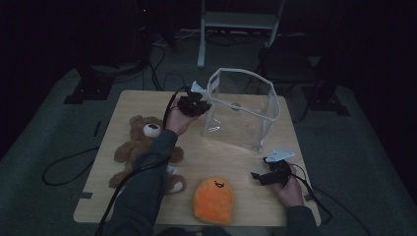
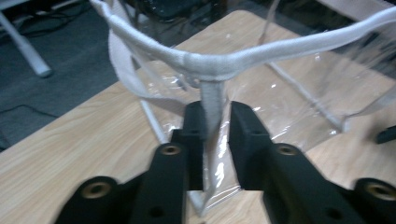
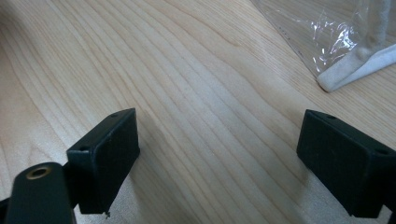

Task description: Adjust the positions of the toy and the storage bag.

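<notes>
Dark floor rings the wooden counter point(image 1: 128, 103), where the left gripper point(image 2: 215, 122) has its jaws clamped on the clear bag's point(image 1: 241, 115) white edge at twelve o'clock, while the right gripper point(image 3: 219, 163) has its jaws wide apart at four o'clock.

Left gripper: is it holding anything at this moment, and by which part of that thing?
The left gripper is shut on the clear bag, pinching the white corner seam strip just below the rim band. The right gripper is open, holding nothing.
</notes>
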### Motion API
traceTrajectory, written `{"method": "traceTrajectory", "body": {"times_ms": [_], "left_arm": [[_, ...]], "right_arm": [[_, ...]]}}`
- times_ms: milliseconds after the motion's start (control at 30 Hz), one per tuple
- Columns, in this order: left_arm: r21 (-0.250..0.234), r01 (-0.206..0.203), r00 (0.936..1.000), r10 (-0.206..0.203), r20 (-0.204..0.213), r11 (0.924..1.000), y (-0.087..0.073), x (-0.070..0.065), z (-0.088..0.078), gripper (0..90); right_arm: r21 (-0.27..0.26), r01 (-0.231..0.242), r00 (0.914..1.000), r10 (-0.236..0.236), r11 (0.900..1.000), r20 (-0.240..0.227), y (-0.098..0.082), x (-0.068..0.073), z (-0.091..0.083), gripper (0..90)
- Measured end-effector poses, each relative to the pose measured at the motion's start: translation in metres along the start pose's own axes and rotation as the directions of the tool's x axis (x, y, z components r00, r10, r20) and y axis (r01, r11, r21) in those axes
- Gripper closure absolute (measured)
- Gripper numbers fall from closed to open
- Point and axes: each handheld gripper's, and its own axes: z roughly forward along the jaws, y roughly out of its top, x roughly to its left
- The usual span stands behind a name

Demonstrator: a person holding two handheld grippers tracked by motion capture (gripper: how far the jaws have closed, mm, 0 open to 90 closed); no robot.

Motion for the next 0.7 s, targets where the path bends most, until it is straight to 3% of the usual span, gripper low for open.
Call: {"method": "traceTrajectory", "body": {"times_ms": [100, 567, 700], "left_arm": [[0.009, -0.011, 0.9999, 0.011, -0.002, 0.9999, -0.001, -0.001, -0.004, 82.9], [0.02, -0.053, 0.9983, 0.052, 0.027, 0.9984, -0.014, -0.024, -0.027, 83.8], [0.016, -0.073, 0.9961, 0.072, 0.05, 0.9972, -0.028, -0.037, -0.044, 84.3]], "right_arm": [[0.0, 0.0, 1.0, 0.0, 1.0, 0.0, 0.0, 0.0, 0.0, 12.3], [0.0, -0.004, 1.0, 0.004, 1.0, 0.004, 0.0, 0.0, 0.0, 12.3], [0.0, -0.009, 0.9999, 0.009, 1.0, 0.01, -0.001, 0.0, -0.001, 12.3]]}}
